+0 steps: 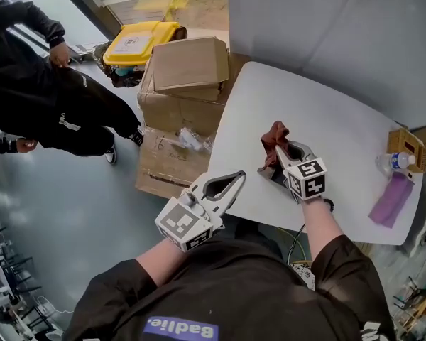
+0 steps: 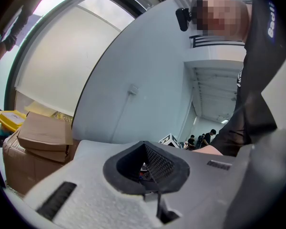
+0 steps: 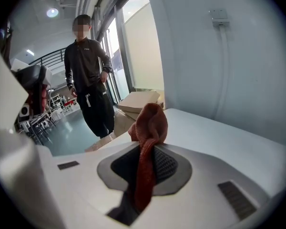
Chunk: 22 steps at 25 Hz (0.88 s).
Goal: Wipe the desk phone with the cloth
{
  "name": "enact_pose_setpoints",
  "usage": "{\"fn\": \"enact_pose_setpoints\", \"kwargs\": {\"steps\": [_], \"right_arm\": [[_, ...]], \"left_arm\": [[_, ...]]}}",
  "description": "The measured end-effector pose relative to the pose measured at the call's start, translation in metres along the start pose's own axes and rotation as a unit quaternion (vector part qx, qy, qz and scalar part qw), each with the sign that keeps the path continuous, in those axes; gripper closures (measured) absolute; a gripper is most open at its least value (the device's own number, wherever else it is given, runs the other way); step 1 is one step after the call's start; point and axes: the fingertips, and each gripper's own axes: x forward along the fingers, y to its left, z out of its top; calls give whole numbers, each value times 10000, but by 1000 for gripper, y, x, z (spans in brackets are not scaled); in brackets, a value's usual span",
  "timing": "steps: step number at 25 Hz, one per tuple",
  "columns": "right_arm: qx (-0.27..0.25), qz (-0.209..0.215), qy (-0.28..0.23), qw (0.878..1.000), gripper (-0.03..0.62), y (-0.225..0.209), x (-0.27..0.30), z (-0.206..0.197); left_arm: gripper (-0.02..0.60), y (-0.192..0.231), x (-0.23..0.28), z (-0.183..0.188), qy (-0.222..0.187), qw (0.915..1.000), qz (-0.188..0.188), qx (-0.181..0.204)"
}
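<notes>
The white surface (image 1: 341, 112) carries the work. Off its left edge a person in black (image 1: 57, 105) stands on the floor beside stacked cardboard boxes (image 1: 188, 66). The left gripper (image 1: 238, 177) hangs just off the near left corner, jaws pressed together on nothing. Over the near edge, the right gripper (image 1: 278, 156) has its jaws clamped on the reddish-brown cloth (image 1: 275, 137), which bunches up past the tips. A dark object (image 1: 270, 178) beneath is mostly hidden; whether it is the desk phone cannot be told.
</notes>
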Motion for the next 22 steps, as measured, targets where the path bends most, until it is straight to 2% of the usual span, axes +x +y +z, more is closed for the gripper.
{"fn": "enact_pose_setpoints", "kwargs": {"steps": [6, 12, 18, 22], "right_arm": [[-75, 201, 99, 9997, 525, 29, -4, -15], [48, 283, 164, 9995, 525, 57, -11, -30], [145, 309, 146, 9993, 525, 81, -24, -45], [269, 394, -4, 9989, 525, 92, -40, -39]], "left_arm": [[580, -3, 0, -11, 51, 9999, -92, -68], [580, -10, -8, -1, -20, 9997, -223, 48], [580, -22, -16, 0, 31, 9991, -386, 153], [580, -30, -20, 5, 11, 9989, -419, 211]]}}
